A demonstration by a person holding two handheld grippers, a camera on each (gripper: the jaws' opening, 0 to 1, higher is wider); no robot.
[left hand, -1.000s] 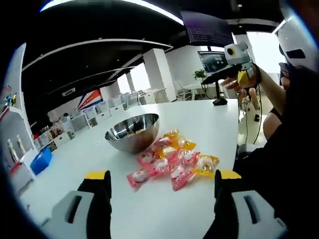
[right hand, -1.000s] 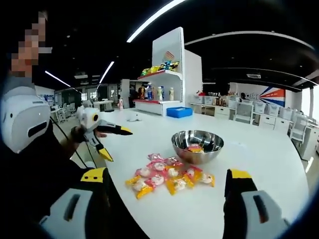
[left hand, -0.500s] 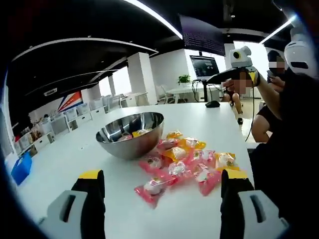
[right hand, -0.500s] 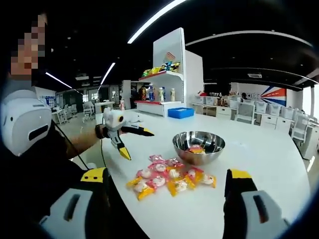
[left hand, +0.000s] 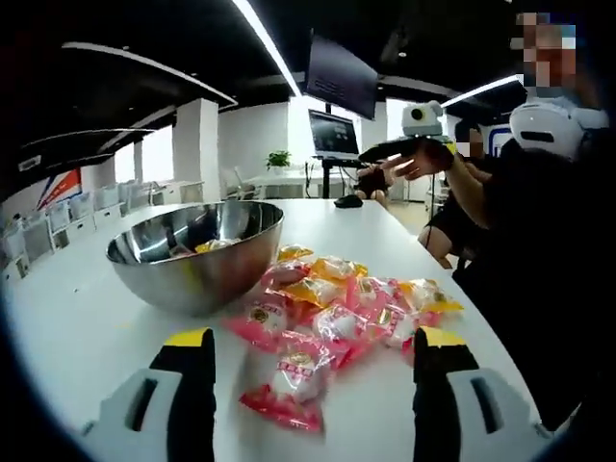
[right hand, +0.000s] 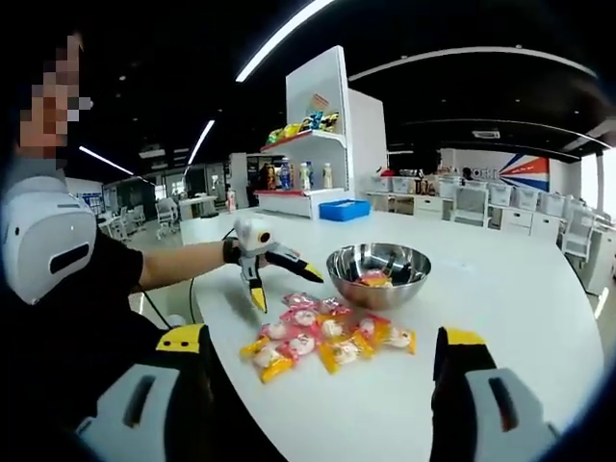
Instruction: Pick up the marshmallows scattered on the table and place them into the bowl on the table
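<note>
Wide apart, the jaws of the left gripper (left hand: 306,380), empty, straddling the nearest pink-wrapped marshmallow (left hand: 289,379) low over the white table (left hand: 67,318), likely lined up so a straight push forward and a squeeze would take that one first. Just beyond, the rest of the marshmallows (left hand: 351,298), pink and yellow packets heaped together and overlapping, pressed right up against the steel bowl (left hand: 197,252); a few packets already inside the bowl, so the job looks started but mostly undone. Seen in the right gripper view, the same left gripper (right hand: 279,275) hovering beside the pile (right hand: 322,339), tips spread, on the side away from the bowl (right hand: 376,273), a placing that keeps the carry short. Held back and higher, the right gripper (right hand: 318,385), jaws also spread and holding nothing, apparently waiting its turn and clear of the other's path; also visible in the left gripper view, raised well above the table at the far side (left hand: 404,144). No readable print on the wrappers at this size: round pale centres only. Too small to read as well, the writing on the shelf goods (right hand: 306,125) and the wall screens (left hand: 332,135).
</note>
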